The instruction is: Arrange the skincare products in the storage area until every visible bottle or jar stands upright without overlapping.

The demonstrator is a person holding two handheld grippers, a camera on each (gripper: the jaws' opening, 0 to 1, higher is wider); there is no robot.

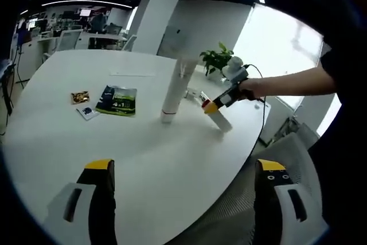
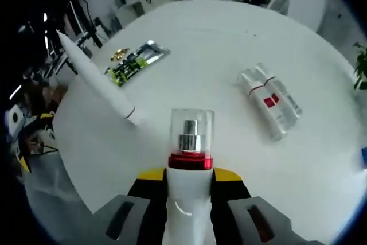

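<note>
Right tongs (image 2: 189,199) were clamped on the white body of a pump bottle (image 2: 188,182) just under its red collar, clear cap pointing away; the sound move looked to be tipping it slowly until its base sat flat on the table (image 2: 218,44), then letting go, clear of the tall white tube (image 2: 97,81) standing just to its left. Left tongs (image 1: 186,190) hung wide and empty over the near table edge, well apart from the bottle, with two more bottles (image 2: 269,101) lying side by side beyond.
</note>
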